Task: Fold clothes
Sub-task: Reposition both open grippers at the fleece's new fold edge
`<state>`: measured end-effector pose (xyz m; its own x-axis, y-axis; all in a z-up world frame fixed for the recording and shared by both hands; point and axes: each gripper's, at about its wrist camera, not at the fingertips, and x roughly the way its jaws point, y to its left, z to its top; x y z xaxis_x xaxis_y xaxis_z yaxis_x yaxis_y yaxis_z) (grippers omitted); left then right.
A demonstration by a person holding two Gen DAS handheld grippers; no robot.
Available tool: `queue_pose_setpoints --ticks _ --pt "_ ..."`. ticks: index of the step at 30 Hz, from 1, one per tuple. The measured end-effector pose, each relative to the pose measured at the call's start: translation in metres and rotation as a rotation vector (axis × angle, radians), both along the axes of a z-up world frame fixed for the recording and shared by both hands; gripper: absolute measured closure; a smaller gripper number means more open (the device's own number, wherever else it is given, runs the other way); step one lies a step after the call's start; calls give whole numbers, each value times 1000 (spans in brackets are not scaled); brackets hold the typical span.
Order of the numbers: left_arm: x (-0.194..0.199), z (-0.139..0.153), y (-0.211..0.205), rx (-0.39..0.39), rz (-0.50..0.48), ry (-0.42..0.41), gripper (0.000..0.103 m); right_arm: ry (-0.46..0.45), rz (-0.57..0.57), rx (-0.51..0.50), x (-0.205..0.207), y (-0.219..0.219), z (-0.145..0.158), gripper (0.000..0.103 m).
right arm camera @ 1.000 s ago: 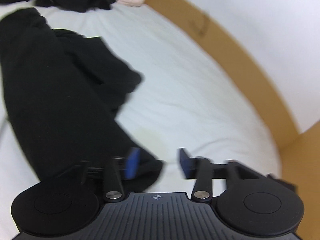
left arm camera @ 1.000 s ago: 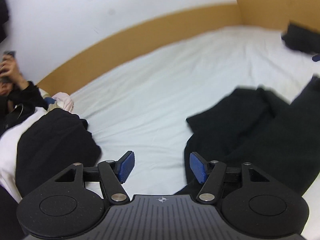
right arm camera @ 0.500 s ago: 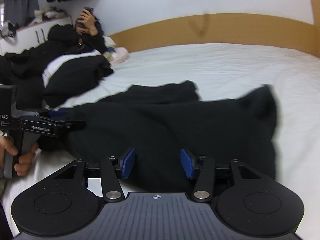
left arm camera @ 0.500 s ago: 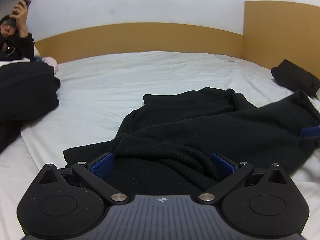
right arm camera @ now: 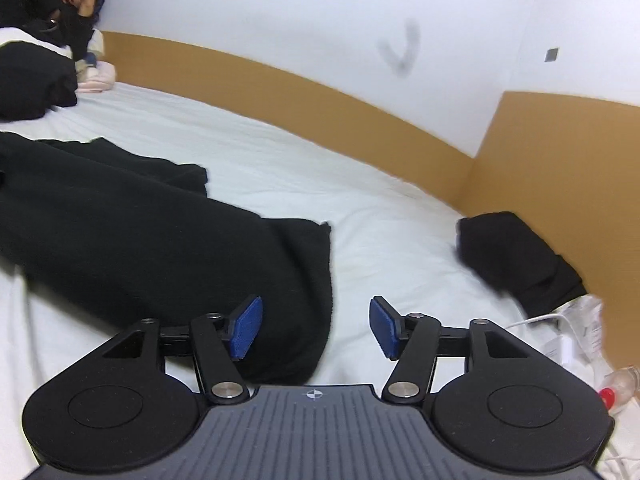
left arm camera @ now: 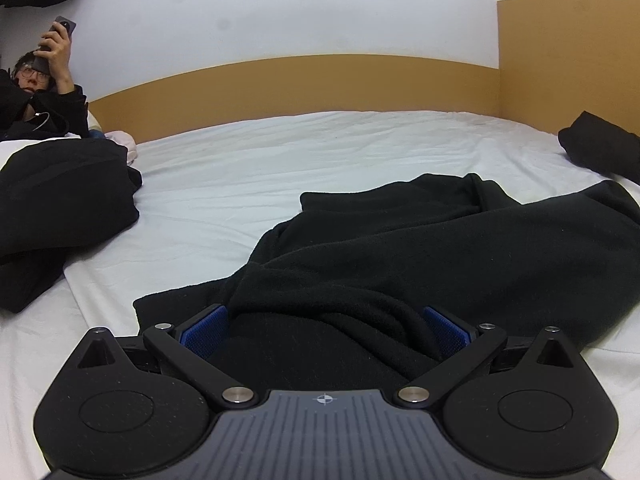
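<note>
Blue-padded left gripper [left arm camera: 324,332] stands spread wide around a rumpled ridge of the black fleece garment [left arm camera: 440,248], which sprawls across the white sheet [left arm camera: 280,168] at centre frame. Right gripper [right arm camera: 314,328] is opening over its thick folded edge at lower left, pads clear.

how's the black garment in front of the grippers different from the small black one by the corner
The black garment lies spread out and rumpled across the white sheet; the small black bundle is compact, seemingly folded. The black garment sits near both grippers, the small black bundle lies off in the corner by the brown board. Both are black and rest on the sheet.
</note>
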<state>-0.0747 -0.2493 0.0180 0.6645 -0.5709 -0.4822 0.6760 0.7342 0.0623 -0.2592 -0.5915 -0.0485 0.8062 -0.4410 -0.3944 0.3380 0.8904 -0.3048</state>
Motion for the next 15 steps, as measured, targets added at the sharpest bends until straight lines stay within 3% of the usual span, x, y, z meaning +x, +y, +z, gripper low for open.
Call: queue_pose_setpoints --ticks 2,5,10,12,14,15 --pt "-1 0 0 3 3 -7 0 4 -3 75 -5 -8 6 42" --pt "0 0 1 -3 2 -4 0 -22 -14 87 -16 -4 10 41" --pt "1 1 2 -14 -2 1 0 11 -19 164 -10 -12 -5 43" --pt "0 1 3 -15 0 -1 0 24 -17 238 -2 -22 -11 69" --pt "0 2 3 -20 3 -2 0 10 -17 396 -1 -38 -9 73" --pt "0 2 4 -26 4 0 0 7 -20 424 2 -42 -9 75"
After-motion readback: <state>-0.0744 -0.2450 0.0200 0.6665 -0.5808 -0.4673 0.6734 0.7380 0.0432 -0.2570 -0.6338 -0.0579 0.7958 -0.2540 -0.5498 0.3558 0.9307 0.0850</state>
